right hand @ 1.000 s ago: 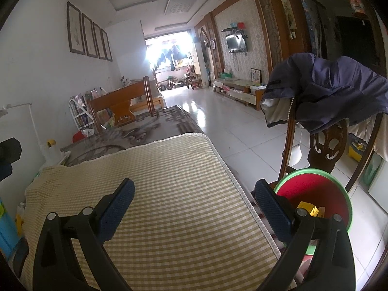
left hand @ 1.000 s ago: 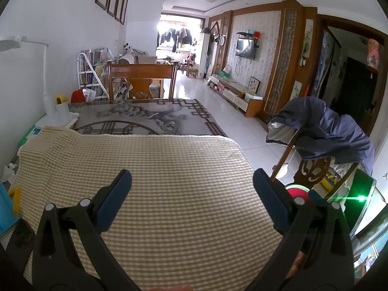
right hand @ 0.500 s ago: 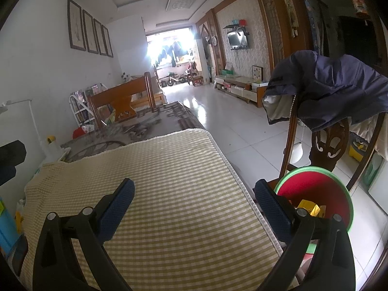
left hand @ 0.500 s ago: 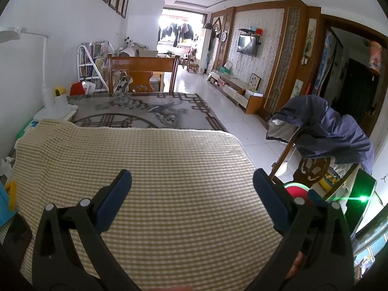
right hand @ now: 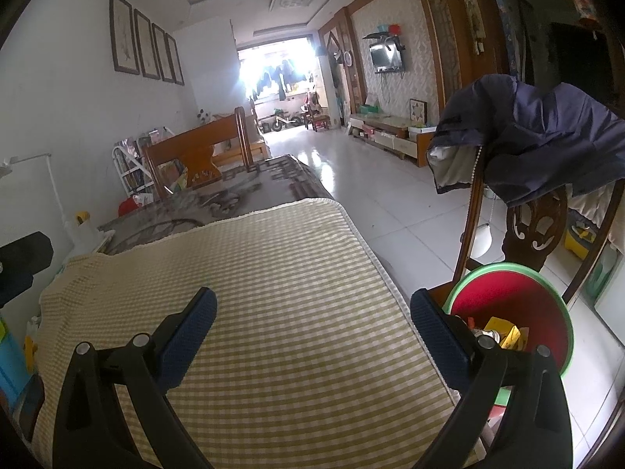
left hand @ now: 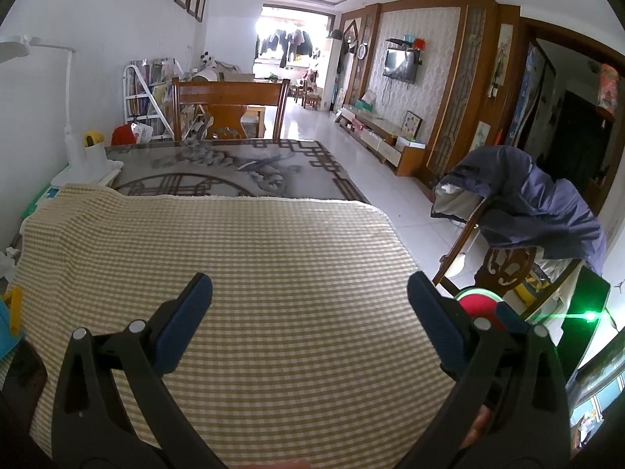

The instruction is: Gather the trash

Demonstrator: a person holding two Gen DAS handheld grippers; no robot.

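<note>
A round bin, red inside with a green rim, stands on the floor just past the table's right edge; yellow scraps lie in it. Only a sliver of the bin shows in the left wrist view. My right gripper hovers open over the checked tablecloth, its right finger close to the bin's rim, nothing between its blue pads. My left gripper is also open and empty above the same cloth. No loose trash shows on the cloth.
A wooden chair draped with a dark blue jacket stands right of the bin. At the table's far end are a patterned bare top, another chair and a white lamp. Blue and yellow items lie at the left edge.
Both grippers stay open and empty. The views have crept slightly; the left wrist camera has tipped up a little, showing more of the far table and room.
</note>
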